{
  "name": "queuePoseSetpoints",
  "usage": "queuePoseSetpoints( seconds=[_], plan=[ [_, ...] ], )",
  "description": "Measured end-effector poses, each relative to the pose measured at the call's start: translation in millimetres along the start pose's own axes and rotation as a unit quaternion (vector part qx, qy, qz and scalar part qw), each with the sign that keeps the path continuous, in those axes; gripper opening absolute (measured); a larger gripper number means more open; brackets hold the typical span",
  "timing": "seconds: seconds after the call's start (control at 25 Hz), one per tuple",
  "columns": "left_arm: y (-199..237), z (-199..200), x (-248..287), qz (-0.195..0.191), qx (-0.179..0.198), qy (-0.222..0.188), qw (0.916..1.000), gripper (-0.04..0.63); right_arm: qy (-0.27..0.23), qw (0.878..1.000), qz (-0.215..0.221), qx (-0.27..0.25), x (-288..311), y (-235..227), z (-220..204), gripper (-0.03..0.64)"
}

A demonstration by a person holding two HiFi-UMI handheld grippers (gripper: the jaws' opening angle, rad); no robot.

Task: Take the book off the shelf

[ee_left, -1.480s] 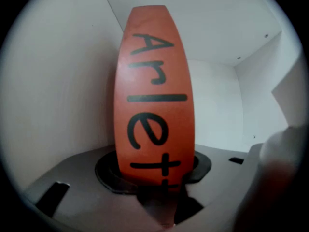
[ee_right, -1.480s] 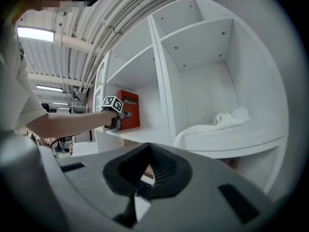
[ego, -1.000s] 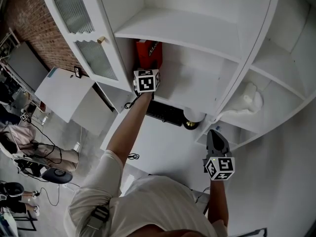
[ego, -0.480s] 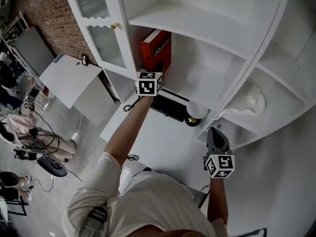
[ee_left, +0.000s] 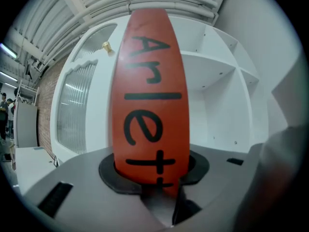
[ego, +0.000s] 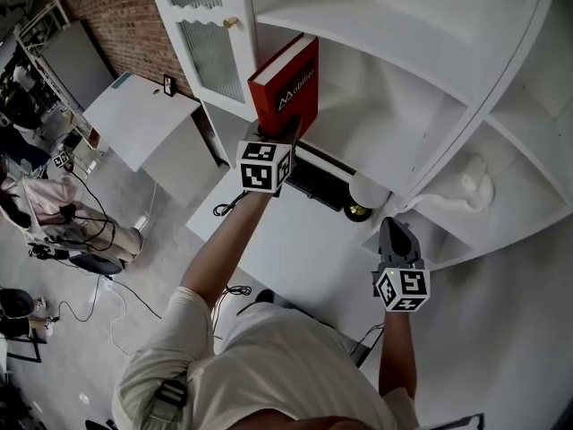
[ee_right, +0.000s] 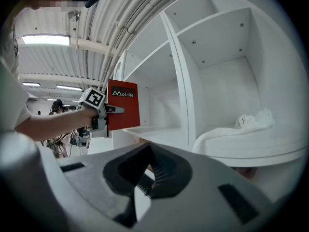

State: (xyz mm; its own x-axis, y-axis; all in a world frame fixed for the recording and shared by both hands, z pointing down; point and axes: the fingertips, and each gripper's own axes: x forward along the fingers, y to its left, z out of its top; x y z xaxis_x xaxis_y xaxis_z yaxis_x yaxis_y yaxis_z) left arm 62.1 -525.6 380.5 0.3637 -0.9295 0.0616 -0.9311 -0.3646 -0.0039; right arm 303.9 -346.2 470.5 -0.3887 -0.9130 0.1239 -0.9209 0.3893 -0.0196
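A red hardback book (ego: 288, 83) with white lettering on its cover stands upright in the air at the front of the white cabinet's (ego: 358, 27) middle compartment. My left gripper (ego: 285, 134) is shut on its lower spine. In the left gripper view the red spine (ee_left: 149, 95) with black letters fills the middle, pinched between the pads of the left gripper (ee_left: 153, 175). My right gripper (ego: 395, 233) hangs lower right, in front of the side shelves, with nothing in it and its jaws together. The right gripper view shows the book (ee_right: 123, 110) held by the left gripper (ee_right: 114, 110) beyond the right gripper (ee_right: 147, 179).
The cabinet's glass door (ego: 210, 52) stands open to the left of the book. A black keyboard (ego: 315, 179) and a white globe lamp (ego: 369, 189) sit on the white desk below. A crumpled white cloth (ego: 470, 182) lies on a right side shelf. People and cables are far left.
My left gripper has drawn the red book out of the compartment toward me; more of its cover now shows. The right gripper has hardly moved.
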Motion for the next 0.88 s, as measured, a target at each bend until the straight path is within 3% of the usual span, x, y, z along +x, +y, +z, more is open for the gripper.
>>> queuePoseSetpoints(
  seconds=[0.4, 0.88],
  plan=[
    [22.0, 0.7, -57.9, -0.001, -0.006, -0.024, 0.9997, 0.149, -0.006, 1.0, 0.015, -0.011, 25.0, 24.5, 9.9, 0.002],
    [60.0, -19.0, -123.5, -0.002, 0.014, -0.025, 0.9996, 0.15, -0.015, 0.999, 0.015, -0.036, 46.5, 74.9, 29.1, 0.002]
  ],
)
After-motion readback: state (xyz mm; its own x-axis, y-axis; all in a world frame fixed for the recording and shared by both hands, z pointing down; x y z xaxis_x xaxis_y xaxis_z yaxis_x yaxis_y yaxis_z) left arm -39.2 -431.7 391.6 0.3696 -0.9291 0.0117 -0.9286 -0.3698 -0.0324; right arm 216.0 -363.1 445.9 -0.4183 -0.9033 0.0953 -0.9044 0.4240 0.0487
